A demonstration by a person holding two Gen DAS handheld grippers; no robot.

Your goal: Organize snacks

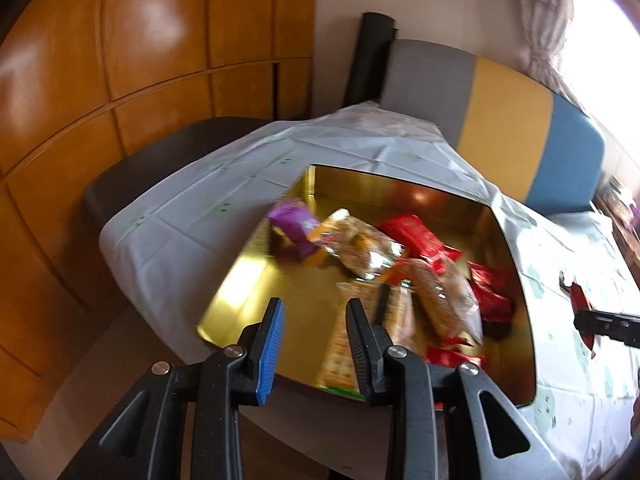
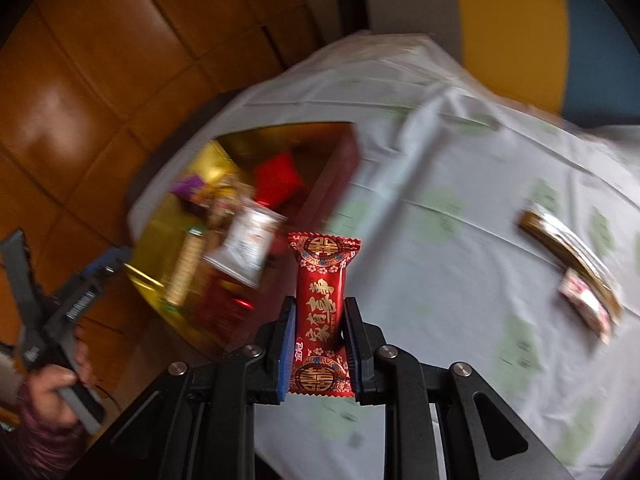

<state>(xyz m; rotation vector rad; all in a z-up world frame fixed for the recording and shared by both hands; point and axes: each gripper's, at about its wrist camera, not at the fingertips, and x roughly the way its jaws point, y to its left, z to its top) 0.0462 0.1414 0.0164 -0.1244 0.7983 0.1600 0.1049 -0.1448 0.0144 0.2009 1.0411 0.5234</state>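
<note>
My right gripper (image 2: 320,308) is shut on a red snack packet with gold characters (image 2: 322,292), held upright above the tablecloth, just right of the open gold tin (image 2: 160,232). In the left wrist view the gold tin (image 1: 400,182) holds a purple packet (image 1: 294,222), clear biscuit packs (image 1: 360,242) and several red packets (image 1: 416,236). My left gripper (image 1: 314,312) hovers over the tin's near edge, its jaws apart with nothing between them. The right gripper's tip (image 1: 600,326) shows at the right edge of that view.
A white patterned tablecloth (image 2: 440,184) covers the table. On it at the right lie a long gold-brown packet (image 2: 568,248) and a small pink-white packet (image 2: 586,308). A grey, yellow and blue seat (image 1: 504,120) stands behind, wooden panels (image 1: 120,60) to the left. A hand (image 2: 48,392) holds the left gripper.
</note>
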